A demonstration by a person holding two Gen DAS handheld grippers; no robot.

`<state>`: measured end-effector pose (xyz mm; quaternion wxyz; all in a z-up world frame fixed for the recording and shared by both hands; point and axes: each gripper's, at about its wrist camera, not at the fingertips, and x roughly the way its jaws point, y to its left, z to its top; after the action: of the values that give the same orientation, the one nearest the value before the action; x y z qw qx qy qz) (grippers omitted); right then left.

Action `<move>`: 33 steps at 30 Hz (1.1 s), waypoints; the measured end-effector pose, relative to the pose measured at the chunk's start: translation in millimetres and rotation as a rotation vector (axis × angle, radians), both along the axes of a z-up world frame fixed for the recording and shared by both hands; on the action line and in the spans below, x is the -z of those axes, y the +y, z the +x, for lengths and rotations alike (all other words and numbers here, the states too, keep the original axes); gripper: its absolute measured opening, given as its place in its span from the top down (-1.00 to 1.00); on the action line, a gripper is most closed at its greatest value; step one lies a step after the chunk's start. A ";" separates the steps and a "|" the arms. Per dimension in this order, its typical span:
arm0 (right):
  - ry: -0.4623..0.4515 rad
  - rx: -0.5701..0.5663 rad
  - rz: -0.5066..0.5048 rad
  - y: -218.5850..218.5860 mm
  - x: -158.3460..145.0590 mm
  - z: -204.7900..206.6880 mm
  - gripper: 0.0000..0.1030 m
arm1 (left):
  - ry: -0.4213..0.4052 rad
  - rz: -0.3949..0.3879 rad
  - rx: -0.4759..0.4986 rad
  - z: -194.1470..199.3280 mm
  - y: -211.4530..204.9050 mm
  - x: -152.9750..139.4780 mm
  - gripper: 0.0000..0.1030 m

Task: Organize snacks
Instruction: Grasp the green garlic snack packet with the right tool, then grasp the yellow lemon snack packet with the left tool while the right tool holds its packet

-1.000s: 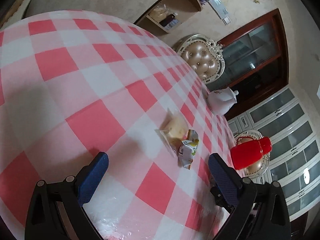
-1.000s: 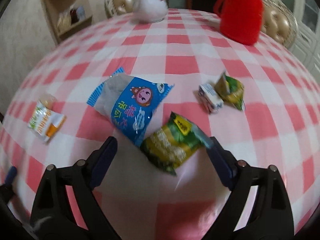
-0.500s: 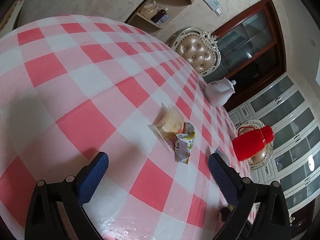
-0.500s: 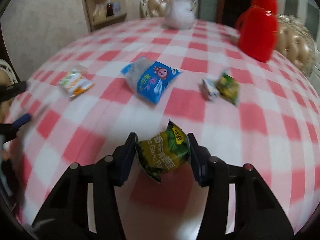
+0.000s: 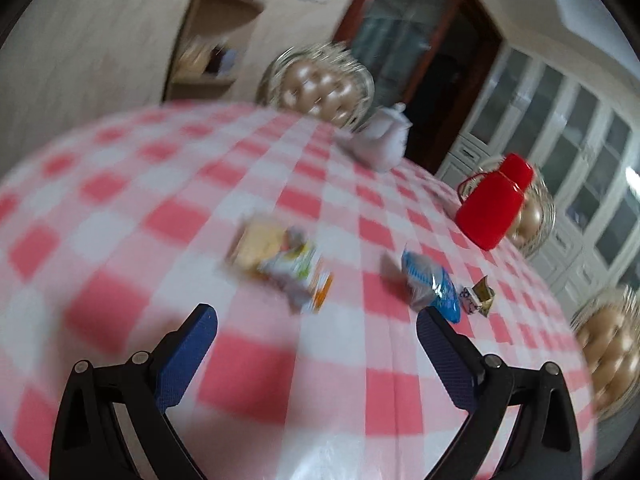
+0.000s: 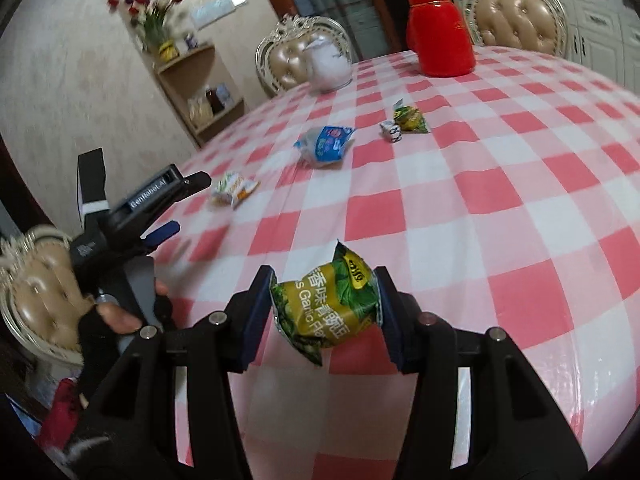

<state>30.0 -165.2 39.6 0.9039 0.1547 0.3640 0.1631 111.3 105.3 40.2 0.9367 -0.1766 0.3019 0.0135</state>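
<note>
1. The right gripper (image 6: 325, 309), its jaws just closed in, pinches a green snack packet (image 6: 326, 308) between both pads and holds it clear of the red-and-white checked tablecloth (image 6: 500, 208), near the table's front edge.
2. The left gripper (image 5: 316, 324) stands wide open with nothing between its jaws, poised over the cloth short of an orange-and-white packet (image 5: 298, 276).
3. By the look of it, sorting has barely started: 1 packet is lifted, while 4 others lie scattered, namely the orange-and-white one, a blue packet (image 6: 326, 146), a small white packet (image 6: 391, 131) and a small green packet (image 6: 410, 119) touching it. No tray or box for them is in view.
4. Legible writing: "Garlic Fla" and Chinese characters on the held packet; "GenRobot.AI" on the left gripper's body. Other labels are too small or blurred.
</note>
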 end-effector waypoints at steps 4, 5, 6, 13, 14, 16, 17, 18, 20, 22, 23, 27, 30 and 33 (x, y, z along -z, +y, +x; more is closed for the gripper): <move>0.036 -0.015 0.014 0.5 5.2 3.9 -0.04 | 0.049 0.232 0.046 39.3 -17.9 4.1 -0.96; 0.043 -0.021 0.022 0.8 6.0 2.6 -0.05 | 0.077 0.254 0.075 51.6 -20.9 7.0 -0.96; 0.053 -0.032 0.038 2.0 6.6 3.0 -0.05 | 0.087 0.267 0.086 56.3 -21.8 8.4 -0.96; 0.051 -0.080 0.048 12.4 4.6 -0.2 -0.05 | 0.231 0.322 0.211 76.6 -29.4 28.9 0.19; 0.051 -0.080 0.044 12.6 4.7 -0.2 -0.05 | 0.223 0.319 0.226 75.3 -30.7 29.2 0.21; 0.050 -0.070 0.036 10.2 5.6 0.1 -0.05 | 0.187 0.339 0.242 65.6 -36.0 24.4 0.22; 0.049 -0.064 0.035 8.3 6.1 0.5 -0.05 | 0.168 0.345 0.247 57.2 -38.9 19.6 0.22; 0.048 -0.055 0.035 5.8 6.5 1.0 -0.05 | 0.154 0.330 0.258 49.3 -41.3 14.8 0.22; 0.051 -0.038 0.040 0.9 7.6 2.3 -0.05 | 0.132 0.282 0.288 30.1 -45.7 5.1 0.22; 0.055 -0.025 0.050 -2.9 7.8 2.4 -0.05 | 0.111 0.269 0.300 11.0 -52.0 -3.2 0.22; 0.054 -0.024 0.054 -4.3 7.0 2.7 -0.05 | 0.107 0.256 0.309 1.0 -54.4 -5.9 0.22; 0.033 -0.022 0.029 -2.8 3.9 1.3 -0.05 | 0.116 0.197 0.333 -28.4 -57.5 -1.6 0.22; 0.028 -0.015 0.008 -1.7 5.7 2.1 -0.05 | 0.117 0.184 0.318 -46.2 -56.5 3.7 0.21; 0.035 0.003 0.016 -6.1 10.2 4.8 -0.05 | 0.099 0.116 0.287 -57.4 -47.4 5.6 0.21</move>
<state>34.8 -171.3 29.5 0.8964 0.1650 0.3780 0.1620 53.9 57.9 34.6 0.9217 -0.0764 0.3685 -0.0942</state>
